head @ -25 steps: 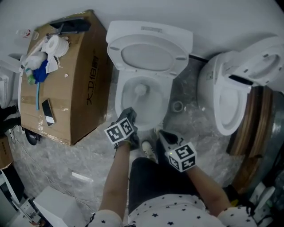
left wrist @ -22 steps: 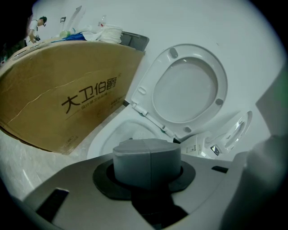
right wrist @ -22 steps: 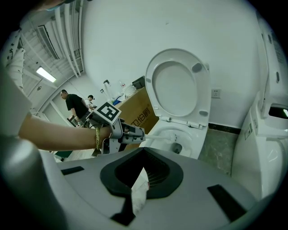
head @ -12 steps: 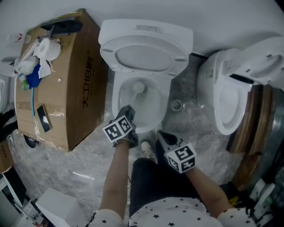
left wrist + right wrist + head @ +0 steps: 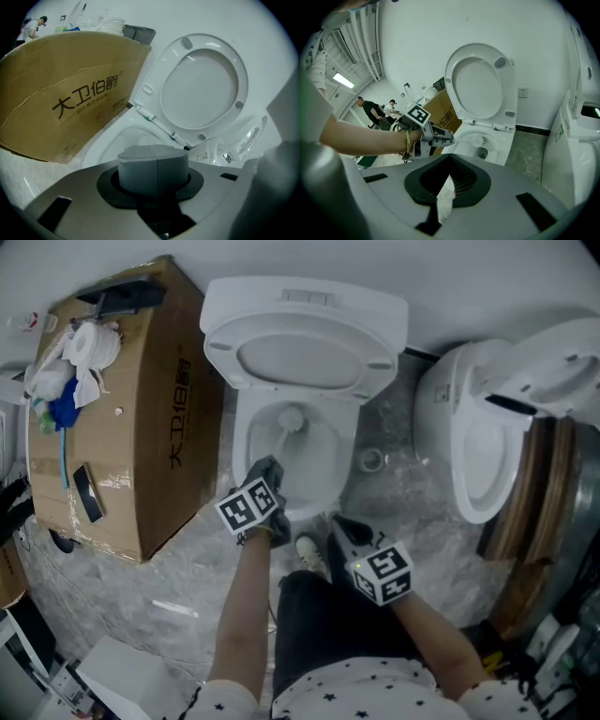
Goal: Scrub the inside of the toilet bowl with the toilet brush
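Note:
The white toilet [image 5: 246, 442] stands with its seat and lid [image 5: 305, 360] raised. Inside the bowl, near the back, sits the white brush head [image 5: 292, 417]. My left gripper [image 5: 269, 476] hovers over the bowl's front rim, shut on the brush's grey handle [image 5: 152, 167]. The right gripper view shows that gripper [image 5: 440, 137] holding the brush [image 5: 476, 139] down into the bowl [image 5: 501, 140]. My right gripper [image 5: 345, 529] hangs to the right of the bowl's front, jaws together; a white scrap [image 5: 445, 199] shows in their gap.
Left of the toilet stands a large cardboard box [image 5: 169, 427] topped with a toilet roll [image 5: 92, 341], a blue cloth and a phone. A second toilet [image 5: 478, 442] is at the right. A floor drain [image 5: 372, 461] lies between them, and a white shoe [image 5: 312, 556] is below.
The left gripper has pushed the brush head a little farther toward the back of the bowl. The head view shifted slightly. The right gripper has stayed put.

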Demonstrator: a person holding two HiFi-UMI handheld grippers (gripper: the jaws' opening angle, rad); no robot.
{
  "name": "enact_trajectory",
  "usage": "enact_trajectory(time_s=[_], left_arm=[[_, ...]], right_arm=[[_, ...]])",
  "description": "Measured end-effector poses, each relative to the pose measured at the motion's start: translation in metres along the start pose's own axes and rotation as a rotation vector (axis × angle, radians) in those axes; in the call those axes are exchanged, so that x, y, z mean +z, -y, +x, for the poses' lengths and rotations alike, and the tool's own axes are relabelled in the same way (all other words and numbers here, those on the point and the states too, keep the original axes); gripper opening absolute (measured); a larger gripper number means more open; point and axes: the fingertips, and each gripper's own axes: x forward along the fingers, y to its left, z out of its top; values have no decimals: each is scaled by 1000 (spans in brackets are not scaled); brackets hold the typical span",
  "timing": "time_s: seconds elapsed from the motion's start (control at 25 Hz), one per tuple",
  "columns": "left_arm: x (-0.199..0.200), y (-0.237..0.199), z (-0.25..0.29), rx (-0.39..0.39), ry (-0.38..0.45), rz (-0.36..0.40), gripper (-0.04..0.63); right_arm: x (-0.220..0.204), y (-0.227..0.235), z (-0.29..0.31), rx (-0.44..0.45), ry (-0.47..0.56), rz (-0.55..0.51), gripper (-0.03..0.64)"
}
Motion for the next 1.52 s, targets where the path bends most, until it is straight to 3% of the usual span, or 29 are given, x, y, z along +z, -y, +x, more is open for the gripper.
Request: enact_trajectory(time_s=[1.52], left_arm=[[14, -37, -17, 73, 22, -1, 156]], right_arm=[[2, -11, -1, 27, 6, -30, 6]])
